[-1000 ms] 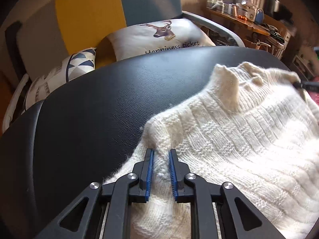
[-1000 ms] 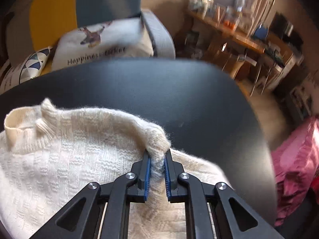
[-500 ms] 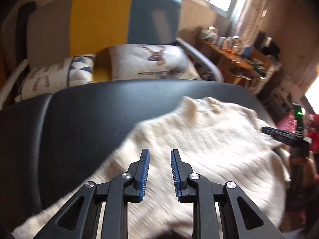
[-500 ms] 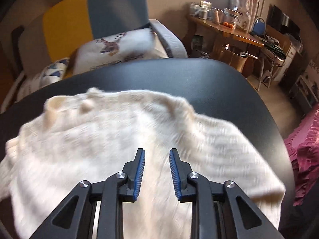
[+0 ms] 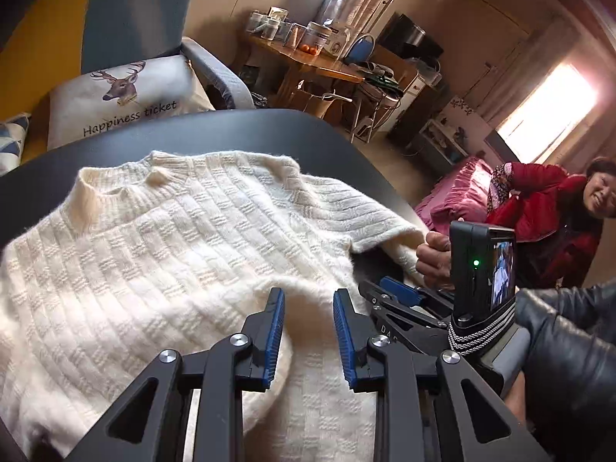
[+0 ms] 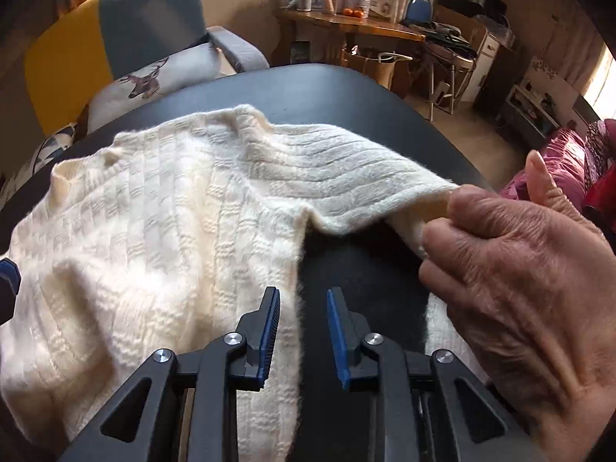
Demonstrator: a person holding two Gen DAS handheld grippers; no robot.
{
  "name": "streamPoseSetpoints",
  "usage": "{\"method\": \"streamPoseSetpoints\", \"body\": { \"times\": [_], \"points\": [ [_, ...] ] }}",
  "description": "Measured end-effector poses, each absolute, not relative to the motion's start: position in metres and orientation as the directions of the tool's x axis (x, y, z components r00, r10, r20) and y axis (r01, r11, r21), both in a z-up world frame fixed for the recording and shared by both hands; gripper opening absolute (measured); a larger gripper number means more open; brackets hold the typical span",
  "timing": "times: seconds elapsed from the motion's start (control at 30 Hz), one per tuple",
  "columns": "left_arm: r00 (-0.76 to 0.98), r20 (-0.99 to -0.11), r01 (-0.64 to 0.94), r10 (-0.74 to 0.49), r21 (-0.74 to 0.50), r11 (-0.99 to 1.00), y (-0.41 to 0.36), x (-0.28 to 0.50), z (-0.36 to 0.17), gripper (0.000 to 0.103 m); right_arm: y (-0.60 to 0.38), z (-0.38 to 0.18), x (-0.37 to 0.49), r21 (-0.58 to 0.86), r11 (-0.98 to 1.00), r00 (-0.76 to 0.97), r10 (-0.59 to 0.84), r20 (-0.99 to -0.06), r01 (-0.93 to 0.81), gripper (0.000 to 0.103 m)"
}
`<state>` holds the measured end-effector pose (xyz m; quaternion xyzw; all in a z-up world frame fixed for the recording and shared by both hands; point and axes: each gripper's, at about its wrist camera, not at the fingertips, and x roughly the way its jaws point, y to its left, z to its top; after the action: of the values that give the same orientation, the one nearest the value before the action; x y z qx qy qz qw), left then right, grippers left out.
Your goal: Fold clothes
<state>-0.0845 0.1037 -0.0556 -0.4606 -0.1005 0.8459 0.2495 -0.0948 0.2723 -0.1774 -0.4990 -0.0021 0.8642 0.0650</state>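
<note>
Both grippers, left and right, hover with jaws apart, empty, over cream sweater on black table. Bare hand pinches sleeve; flatten it before folding inward.

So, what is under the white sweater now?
The sweater lies on a black table. A bare hand lifts its sleeve, showing table beneath. Anything under the body is covered.

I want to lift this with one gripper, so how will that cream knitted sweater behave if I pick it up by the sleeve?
The sweater will probably sag limply: where a bare hand pinches the sleeve, the knit drapes and creases. Its thick, fuzzy knit suggests good grip, though it may stretch. Both grippers, left and right, stand open.
</note>
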Motion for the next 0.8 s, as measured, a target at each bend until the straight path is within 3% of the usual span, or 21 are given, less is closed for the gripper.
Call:
{"method": "streamPoseSetpoints", "body": {
  "times": [0.2,0.37,0.53,0.6,0.7,0.8],
  "points": [
    [-0.516,-0.728,-0.214,0.451,-0.4,-0.891,0.021,-0.05,-0.055,0.031,0.243,-0.141,-0.084,-0.095,-0.995,-0.567,0.091,-0.819,-0.022,0.025],
    [-0.581,-0.724,-0.068,0.372,-0.412,-0.909,-0.081,0.009,-0.063,0.032,0.202,-0.122,-0.052,-0.029,-0.988,-0.608,-0.069,-0.791,0.151,0.028],
    [-0.618,-0.775,0.189,0.129,-0.306,-0.933,-0.198,0.098,-0.082,0.033,0.135,-0.123,-0.021,0.091,-0.938,-0.572,-0.279,-0.772,0.334,0.028],
    [-0.604,-0.797,0.314,0.027,-0.269,-0.911,-0.252,0.135,-0.091,0.033,0.097,-0.123,-0.012,0.06,-0.901,-0.546,-0.312,-0.777,0.43,0.028],
    [-0.595,-0.799,0.46,-0.083,-0.254,-0.851,-0.311,0.184,-0.094,0.033,0.066,-0.115,-0.006,0.048,-0.872,-0.517,-0.332,-0.789,0.487,0.028],
    [-0.628,-0.77,0.458,-0.113,-0.249,-0.853,-0.32,0.185,-0.079,0.033,0.071,-0.105,-0.006,-0.019,-0.893,-0.543,-0.257,-0.799,0.45,0.028]
  ]
}}
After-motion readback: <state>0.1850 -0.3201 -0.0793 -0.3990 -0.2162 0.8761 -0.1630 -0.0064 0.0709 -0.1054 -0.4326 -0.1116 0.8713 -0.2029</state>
